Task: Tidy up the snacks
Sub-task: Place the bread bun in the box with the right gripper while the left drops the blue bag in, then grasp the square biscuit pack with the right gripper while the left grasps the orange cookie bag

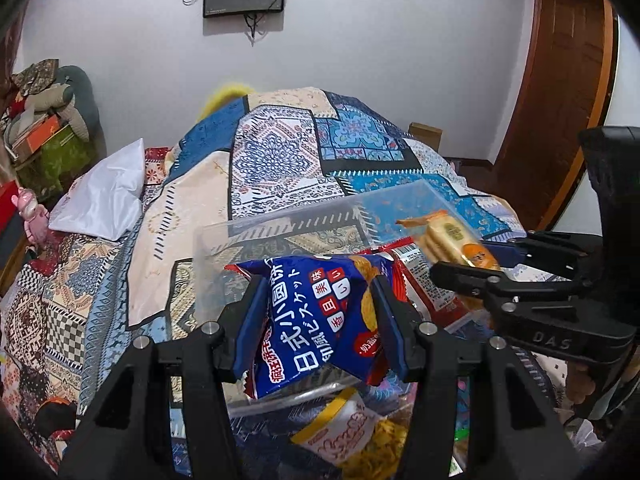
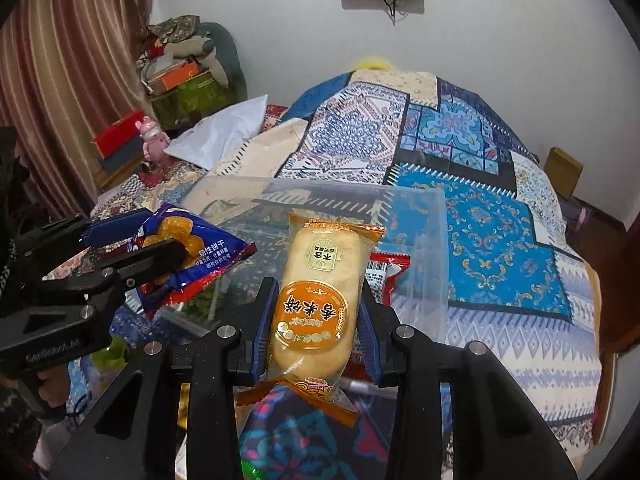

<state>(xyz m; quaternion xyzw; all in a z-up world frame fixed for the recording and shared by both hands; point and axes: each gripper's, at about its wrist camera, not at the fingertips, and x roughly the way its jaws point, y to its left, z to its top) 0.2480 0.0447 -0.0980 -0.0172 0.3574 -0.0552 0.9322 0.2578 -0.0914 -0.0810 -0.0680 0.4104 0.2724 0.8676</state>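
Risk: both packets held over clear bin (image 2: 420, 240) on bed at once; left claw (image 1: 320, 312) pinching blue biscuit bag (image 1: 320, 320), right claw (image 2: 316, 320) pinching rice cracker pack (image 2: 316, 300); claws close, may collide; slick wrappers may slip, miss bin rim, land on quilt (image 2: 500, 240)

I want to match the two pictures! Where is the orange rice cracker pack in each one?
Left wrist view: the orange rice cracker pack is at the right, above the middle, pinched by the right hand-held gripper.
Right wrist view: the pack stands upright at the centre, between that gripper's blue pads.
Shared landmark: the clear plastic box sits behind the pack in both.
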